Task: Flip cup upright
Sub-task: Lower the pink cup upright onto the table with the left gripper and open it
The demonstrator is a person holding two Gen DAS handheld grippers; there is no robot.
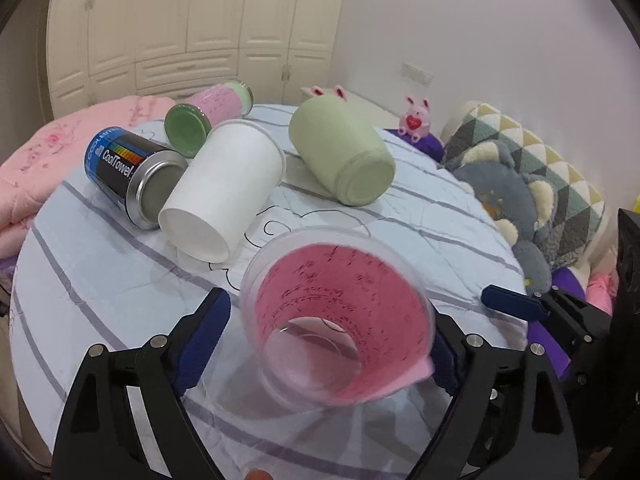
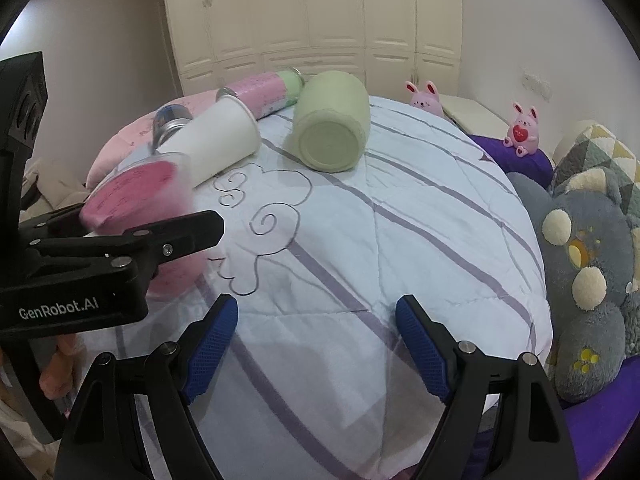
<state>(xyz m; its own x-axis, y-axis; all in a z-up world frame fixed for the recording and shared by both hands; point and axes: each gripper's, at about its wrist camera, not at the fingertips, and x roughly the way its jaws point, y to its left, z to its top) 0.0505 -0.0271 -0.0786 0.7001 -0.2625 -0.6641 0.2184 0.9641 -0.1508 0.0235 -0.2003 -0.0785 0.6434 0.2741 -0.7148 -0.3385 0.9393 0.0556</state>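
Note:
A clear plastic cup with a pink paper lining [image 1: 340, 316] sits between the fingers of my left gripper [image 1: 324, 320], tilted with its mouth toward the camera and up; it is motion-blurred. The jaws stand wide and the left pad [image 1: 204, 340] shows a gap from the cup wall, so I cannot tell if it is gripped. In the right wrist view the same cup [image 2: 136, 196] is at the left with the left gripper's finger [image 2: 176, 236] across it. My right gripper [image 2: 316, 340] is open and empty above the bedspread.
On the striped quilt [image 1: 100, 272] lie a white paper cup [image 1: 224, 188], a CoolTowel can [image 1: 132, 168], a pink-green bottle [image 1: 208, 114] and a green fuzzy cup [image 1: 340, 152], all on their sides. Plush toys [image 2: 584, 280] line the right edge.

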